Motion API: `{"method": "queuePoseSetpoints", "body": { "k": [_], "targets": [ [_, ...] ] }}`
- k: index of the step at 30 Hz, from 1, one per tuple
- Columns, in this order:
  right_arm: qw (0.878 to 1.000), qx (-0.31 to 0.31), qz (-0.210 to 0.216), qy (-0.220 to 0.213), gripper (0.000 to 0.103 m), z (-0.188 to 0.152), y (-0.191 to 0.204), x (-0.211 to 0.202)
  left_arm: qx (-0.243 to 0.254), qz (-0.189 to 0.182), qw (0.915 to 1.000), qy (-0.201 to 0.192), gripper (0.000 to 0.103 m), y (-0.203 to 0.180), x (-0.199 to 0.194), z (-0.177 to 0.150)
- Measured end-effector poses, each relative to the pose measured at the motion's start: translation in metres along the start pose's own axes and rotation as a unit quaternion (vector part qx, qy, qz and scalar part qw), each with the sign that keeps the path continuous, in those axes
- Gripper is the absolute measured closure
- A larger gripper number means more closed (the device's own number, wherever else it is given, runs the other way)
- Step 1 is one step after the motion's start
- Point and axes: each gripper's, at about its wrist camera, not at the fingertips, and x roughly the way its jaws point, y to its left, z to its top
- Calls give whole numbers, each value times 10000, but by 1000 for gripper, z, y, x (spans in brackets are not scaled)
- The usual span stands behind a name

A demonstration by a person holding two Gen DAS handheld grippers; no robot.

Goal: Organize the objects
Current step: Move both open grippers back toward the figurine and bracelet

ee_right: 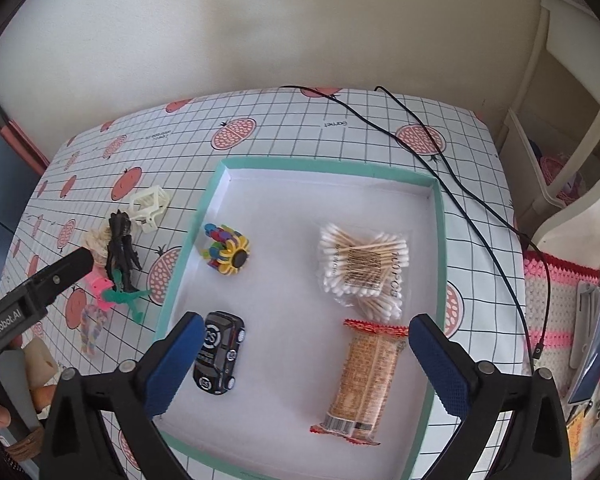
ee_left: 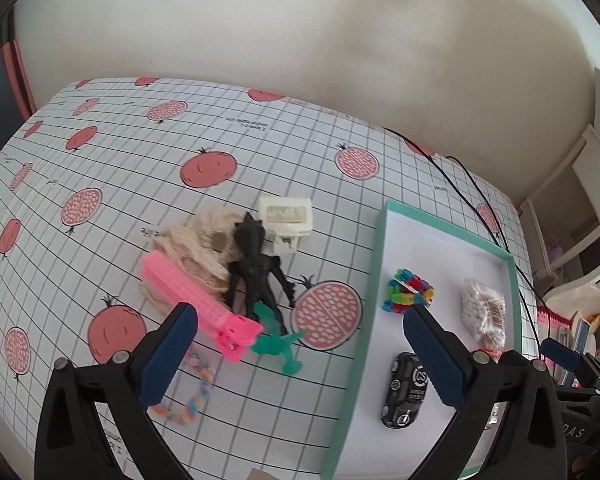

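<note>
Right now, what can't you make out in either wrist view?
- Beige knit cloth, left wrist view: partly covered by the pink clip and black figure.
- Snack bar, left view: almost wholly hidden behind the left tongs; clear only in the right view.
- Label print on the cotton swab pack: too small to read in either view.
- Tray, near edge: cut off by the frame in both views.
</note>
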Motion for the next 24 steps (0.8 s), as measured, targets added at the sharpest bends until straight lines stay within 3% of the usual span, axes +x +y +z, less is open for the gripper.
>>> {"method": "queuePoseSetpoints", "body": {
  "k": [14, 24],
  "targets": [
    [9991, -285, 275, -142, 0, 18, 91, 4, -436, 378, 9982, -159, 0, 95, -21, 15],
    [9967, -631, 445, 246, 1, 18, 156, 44, -311, 535, 9980, 104, 0, 131, -17, 5]
  ]
}}
